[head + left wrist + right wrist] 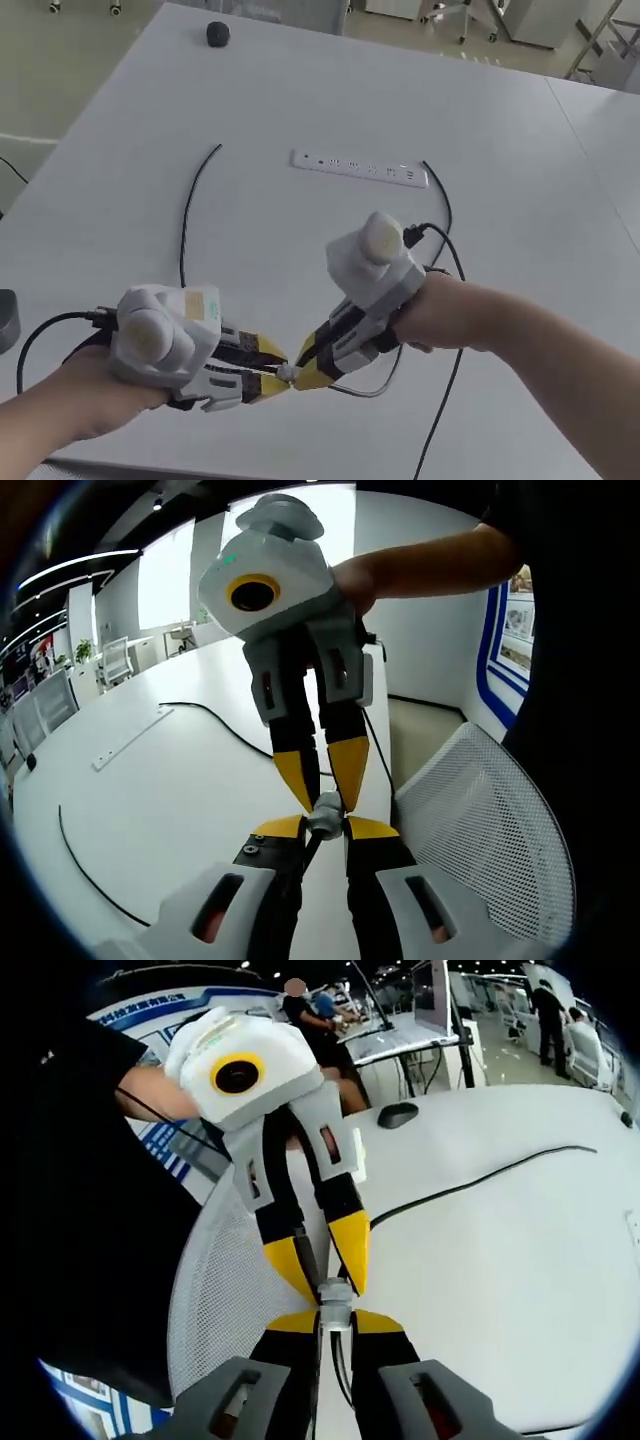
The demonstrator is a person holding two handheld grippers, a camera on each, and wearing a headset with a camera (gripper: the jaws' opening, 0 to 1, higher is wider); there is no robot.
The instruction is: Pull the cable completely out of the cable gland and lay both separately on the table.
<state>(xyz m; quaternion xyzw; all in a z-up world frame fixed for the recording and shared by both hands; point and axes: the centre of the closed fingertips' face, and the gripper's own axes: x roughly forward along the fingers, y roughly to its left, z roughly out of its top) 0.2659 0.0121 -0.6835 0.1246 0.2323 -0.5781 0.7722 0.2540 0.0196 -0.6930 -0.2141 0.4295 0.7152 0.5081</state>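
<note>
Big white table point(300, 100) in an open office sort of room; a power strip point(360, 168) lies toward the far side, a small dark round thing point(218, 33) sits way at the far end, and there's a grey object point(5, 320) at the left edge. The right gripper view has people at desks in the background; the left gripper view has a white mesh chair point(480, 820) just off the near edge of the table.

The action's all at the near edge; the left gripper point(272, 380) and right gripper point(305, 372) come in from either side and meet tip to tip, with the little pale gland point(287, 374) right between them, held up off the table.

The black cable point(187, 215) curves across the left part of the table, free end pointing far, and runs near until it goes behind the left gripper; in the left gripper view a dark strand comes out of the gland and down between that gripper's own jaws.

As far as I can make out, the left jaws are pinched together on the cable just behind the gland, and the right jaws are clamped on the gland itself; so the cable's not out yet.
</note>
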